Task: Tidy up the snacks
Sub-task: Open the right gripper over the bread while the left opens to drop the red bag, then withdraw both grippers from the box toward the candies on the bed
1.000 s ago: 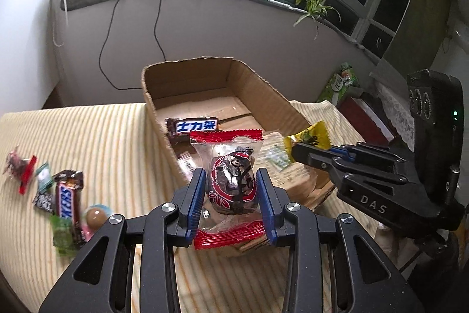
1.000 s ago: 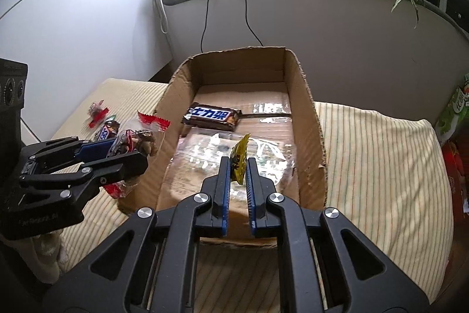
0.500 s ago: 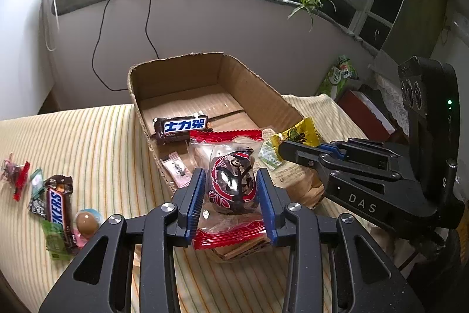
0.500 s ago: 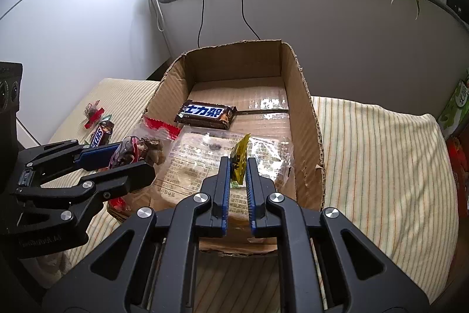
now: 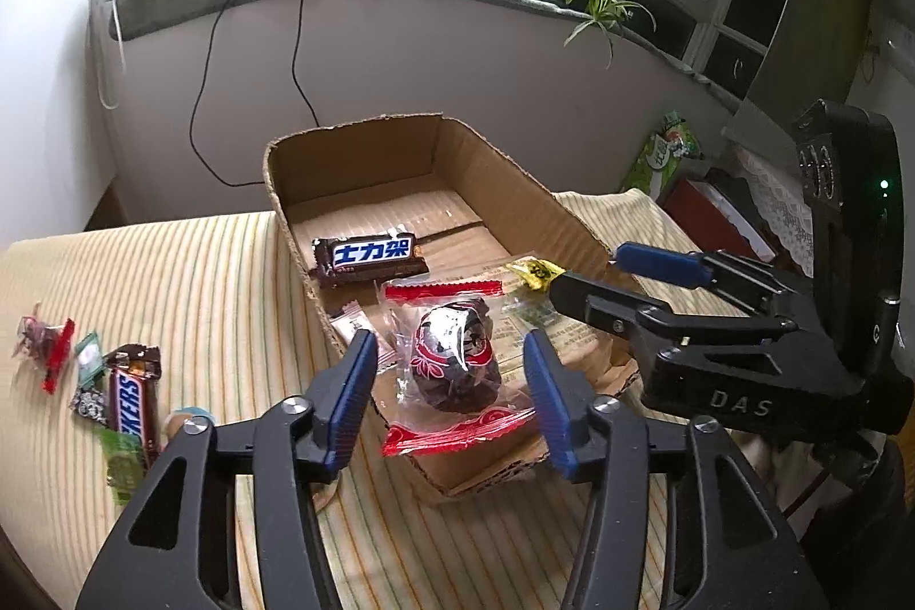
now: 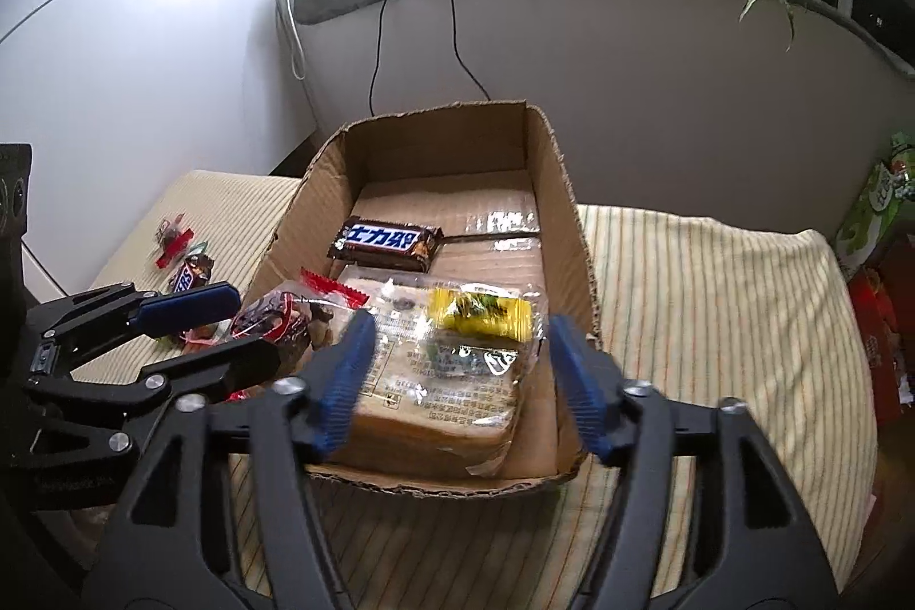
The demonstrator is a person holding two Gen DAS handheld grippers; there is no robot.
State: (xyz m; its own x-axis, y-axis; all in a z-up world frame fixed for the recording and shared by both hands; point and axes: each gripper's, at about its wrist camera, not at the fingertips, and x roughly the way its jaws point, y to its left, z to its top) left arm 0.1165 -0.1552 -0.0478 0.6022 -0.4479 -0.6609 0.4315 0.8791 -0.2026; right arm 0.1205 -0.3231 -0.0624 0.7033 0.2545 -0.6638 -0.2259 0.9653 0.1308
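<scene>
An open cardboard box [image 5: 354,152] [image 6: 563,187] stands on the striped cloth. Inside lie a Snickers bar [image 5: 372,255] [image 6: 389,238], a clear bread pack [image 6: 434,375], a yellow candy [image 6: 483,313] [image 5: 534,270] and a red-edged clear pack with a dark cake [image 5: 454,361] [image 6: 286,318]. My left gripper [image 5: 452,398] is open above the box's near left side, with the cake pack loose between its fingers. My right gripper [image 6: 463,375] is open above the bread pack, with the yellow candy lying just beyond it.
Loose snacks lie on the cloth left of the box: a Snickers bar [image 5: 134,410], a red candy [image 5: 48,344] and small green packets [image 5: 123,467]. A green bag [image 5: 663,152] and a red box [image 5: 720,221] stand at the right. Cables hang on the wall behind.
Both grippers have opened. The cake pack and the yellow candy have dropped from the fingers into the box. Both grippers have moved slightly over the box.
</scene>
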